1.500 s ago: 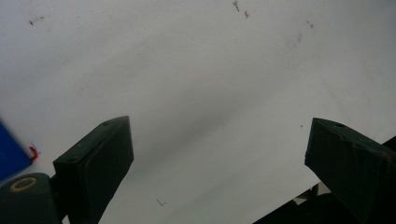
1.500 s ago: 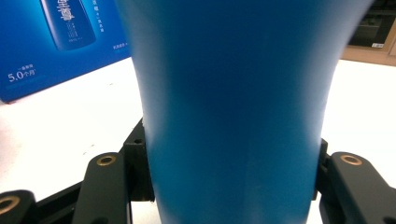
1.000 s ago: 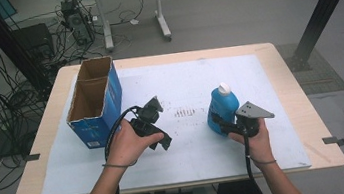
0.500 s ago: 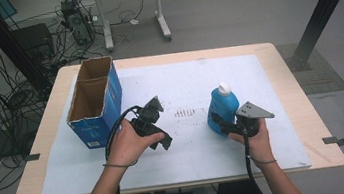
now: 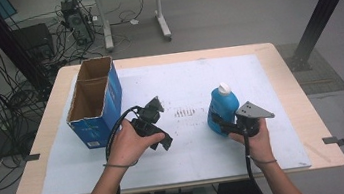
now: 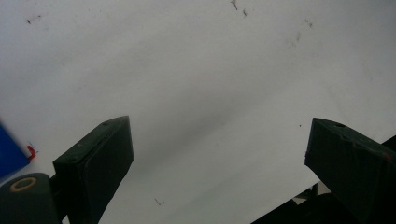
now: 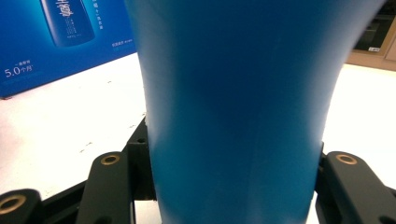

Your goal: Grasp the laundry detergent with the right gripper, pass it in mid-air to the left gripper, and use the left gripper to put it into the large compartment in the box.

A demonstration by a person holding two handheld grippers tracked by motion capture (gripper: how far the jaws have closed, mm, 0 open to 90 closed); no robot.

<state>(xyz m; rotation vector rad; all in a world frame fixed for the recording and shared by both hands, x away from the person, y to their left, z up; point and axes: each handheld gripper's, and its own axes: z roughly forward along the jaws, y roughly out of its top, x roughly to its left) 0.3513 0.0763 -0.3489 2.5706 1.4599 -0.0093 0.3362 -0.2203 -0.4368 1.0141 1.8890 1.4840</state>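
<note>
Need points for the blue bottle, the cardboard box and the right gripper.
blue bottle [image 5: 221,106], high view, on its body below the white cap.
cardboard box [image 5: 109,96], high view, on its blue side wall.
right gripper [image 5: 220,125], high view, midway between its fingertips, which are clamped on the bottle's base.

Both forearms are bare, with no sleeves visible, and a thin band circles each wrist. The left gripper [image 5: 156,129] and right gripper [image 5: 224,123] are black-bodied, each trailing a black cable; the right carries a grey three-cornered plate [image 5: 253,111]. Brass-coloured screw inserts sit in the matte black jaws, whose blocks are squared.
</note>
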